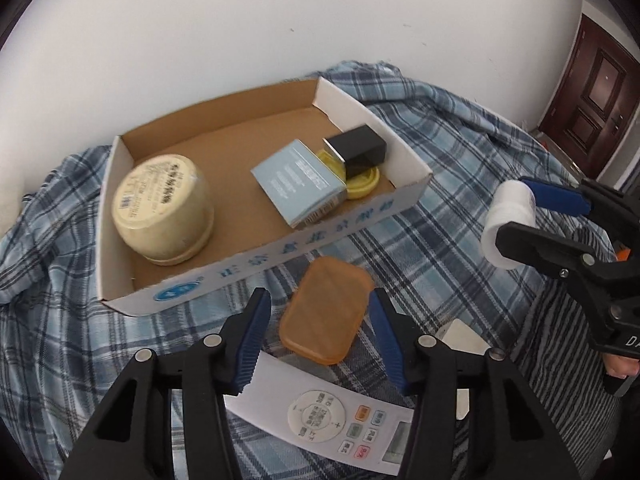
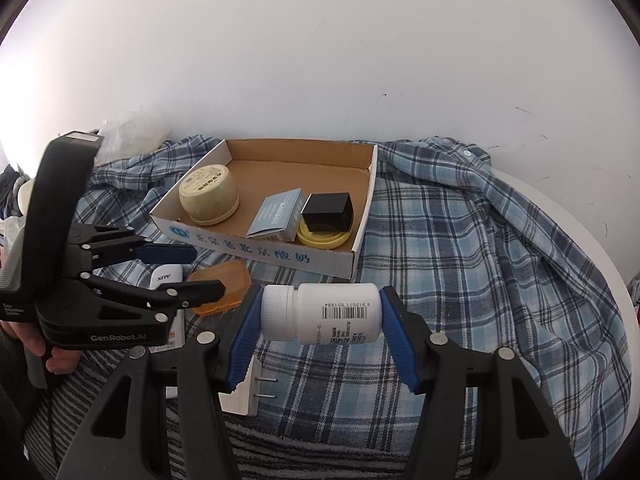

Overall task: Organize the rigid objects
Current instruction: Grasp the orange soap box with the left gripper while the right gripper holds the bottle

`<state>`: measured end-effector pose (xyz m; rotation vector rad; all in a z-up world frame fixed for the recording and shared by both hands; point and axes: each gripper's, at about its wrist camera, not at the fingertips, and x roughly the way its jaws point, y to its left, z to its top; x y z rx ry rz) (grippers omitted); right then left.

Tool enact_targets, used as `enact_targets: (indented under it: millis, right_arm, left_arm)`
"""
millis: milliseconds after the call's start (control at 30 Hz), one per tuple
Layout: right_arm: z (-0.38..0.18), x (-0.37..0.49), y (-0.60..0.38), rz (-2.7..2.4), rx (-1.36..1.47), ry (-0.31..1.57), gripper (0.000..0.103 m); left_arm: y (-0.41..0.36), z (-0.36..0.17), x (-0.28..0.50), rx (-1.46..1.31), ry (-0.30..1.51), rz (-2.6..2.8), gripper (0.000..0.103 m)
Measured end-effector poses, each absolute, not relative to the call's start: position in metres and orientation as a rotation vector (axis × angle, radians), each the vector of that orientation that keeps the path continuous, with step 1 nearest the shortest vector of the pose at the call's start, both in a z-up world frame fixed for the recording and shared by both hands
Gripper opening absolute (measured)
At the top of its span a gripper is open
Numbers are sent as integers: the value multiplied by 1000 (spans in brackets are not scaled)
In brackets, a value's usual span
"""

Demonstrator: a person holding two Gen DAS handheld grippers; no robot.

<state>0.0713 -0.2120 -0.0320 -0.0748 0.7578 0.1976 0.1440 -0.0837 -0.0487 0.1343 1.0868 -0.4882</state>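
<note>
Left gripper [image 1: 316, 332] straddles amber soap-box [image 1: 326, 312] on plaid cloth, just outside cardboard tray [image 1: 248, 264]; pads not visibly pressing, box's long axis along fingers. Right gripper [image 2: 320, 316] clamps white pill bottle [image 2: 320, 314] endwise, tray ahead.

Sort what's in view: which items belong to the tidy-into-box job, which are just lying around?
Job:
- cardboard box
- cream jar, blue carton, black box, yellow lid, all in it
- white bottle, held in right gripper
- orange case, between left gripper pads
- remote, plug

Lying about:
- plaid shirt
- striped fabric
</note>
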Motion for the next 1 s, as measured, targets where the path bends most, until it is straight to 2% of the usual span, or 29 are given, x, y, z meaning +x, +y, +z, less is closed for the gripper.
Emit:
enact_targets:
  millis: [133, 600, 1000]
  right_arm:
    - [-33, 71, -211, 200, -79, 761, 57]
    - [-35, 72, -213, 198, -71, 772, 57]
    - [-22, 66, -213, 183, -57, 729, 57]
  left_arm:
    - [-88, -55, 143, 142, 1114, -518, 42]
    - [-97, -56, 137, 185, 1094, -523, 41]
    - [-69, 14, 103, 108, 859, -403, 41]
